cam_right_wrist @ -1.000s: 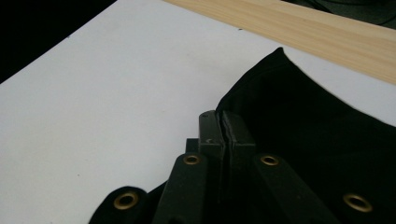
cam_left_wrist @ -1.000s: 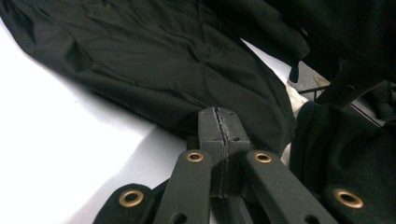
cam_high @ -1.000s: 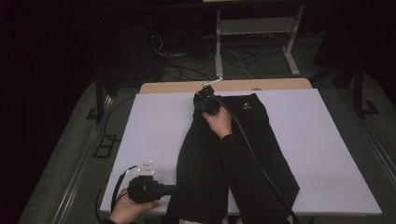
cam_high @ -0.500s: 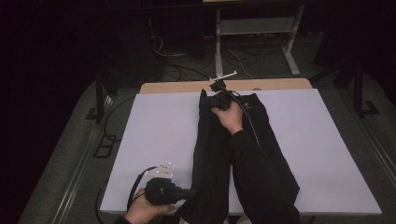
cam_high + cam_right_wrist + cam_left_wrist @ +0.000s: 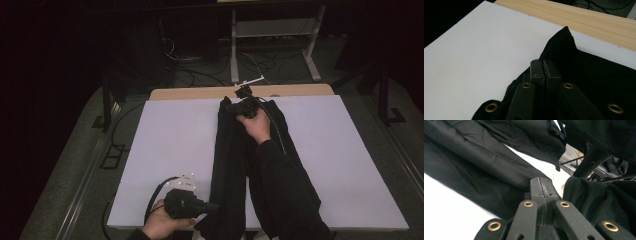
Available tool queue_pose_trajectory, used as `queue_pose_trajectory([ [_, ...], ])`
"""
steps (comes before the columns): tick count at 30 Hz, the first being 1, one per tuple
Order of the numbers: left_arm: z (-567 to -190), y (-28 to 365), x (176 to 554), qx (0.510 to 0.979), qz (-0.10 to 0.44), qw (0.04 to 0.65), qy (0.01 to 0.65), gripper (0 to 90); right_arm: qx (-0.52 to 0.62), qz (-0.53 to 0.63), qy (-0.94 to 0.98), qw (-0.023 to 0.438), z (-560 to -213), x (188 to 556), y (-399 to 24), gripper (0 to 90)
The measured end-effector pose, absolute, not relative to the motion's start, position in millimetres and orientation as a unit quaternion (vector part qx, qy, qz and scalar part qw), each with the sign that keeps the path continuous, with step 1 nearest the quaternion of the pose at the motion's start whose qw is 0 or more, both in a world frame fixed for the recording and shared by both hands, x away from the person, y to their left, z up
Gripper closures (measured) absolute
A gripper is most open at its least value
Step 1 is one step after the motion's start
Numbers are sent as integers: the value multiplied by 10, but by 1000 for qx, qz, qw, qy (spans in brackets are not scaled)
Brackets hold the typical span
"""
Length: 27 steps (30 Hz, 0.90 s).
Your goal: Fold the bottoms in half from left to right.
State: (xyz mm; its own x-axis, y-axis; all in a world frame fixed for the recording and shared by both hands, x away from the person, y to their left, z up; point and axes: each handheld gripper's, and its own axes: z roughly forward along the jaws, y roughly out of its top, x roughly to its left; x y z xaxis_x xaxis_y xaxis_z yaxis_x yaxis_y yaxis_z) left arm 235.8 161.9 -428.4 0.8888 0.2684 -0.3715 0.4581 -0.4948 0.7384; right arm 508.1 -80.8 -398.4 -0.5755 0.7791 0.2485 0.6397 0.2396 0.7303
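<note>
A long black garment (image 5: 230,150) lies lengthwise down the middle of the white table top (image 5: 170,140), bunched into a narrow strip. At the near edge, my left gripper (image 5: 214,206) is shut on the garment's near end. The left gripper view shows its jaws (image 5: 541,182) pressed together with a thin seam of black cloth (image 5: 474,165) between them. At the far end my right gripper (image 5: 231,107) is shut on the garment's far corner. In the right gripper view the closed jaws (image 5: 543,63) pinch the cloth (image 5: 586,72) just below its raised corner.
The person's black sleeve (image 5: 285,195) lies over the garment's right half. A wooden strip (image 5: 200,93) borders the table's far edge. Behind it, cables and a metal stand (image 5: 272,32) are on the dark floor. Bare white surface lies left and right of the garment.
Both grippers have moved to the right with the cloth in them. The garment has been drawn into a narrower strip, and its left edge has shifted right.
</note>
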Motion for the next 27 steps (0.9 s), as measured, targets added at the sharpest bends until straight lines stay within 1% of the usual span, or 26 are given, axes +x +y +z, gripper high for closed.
queue_pose_trajectory([
  [18,-4213,1342,2369,863,-117,456,185,890,466,410,779,92,-4015,5043,-1139,863],
  [27,-4167,1164,2398,862,-123,457,181,890,466,399,784,96,-3990,5100,-1340,863],
])
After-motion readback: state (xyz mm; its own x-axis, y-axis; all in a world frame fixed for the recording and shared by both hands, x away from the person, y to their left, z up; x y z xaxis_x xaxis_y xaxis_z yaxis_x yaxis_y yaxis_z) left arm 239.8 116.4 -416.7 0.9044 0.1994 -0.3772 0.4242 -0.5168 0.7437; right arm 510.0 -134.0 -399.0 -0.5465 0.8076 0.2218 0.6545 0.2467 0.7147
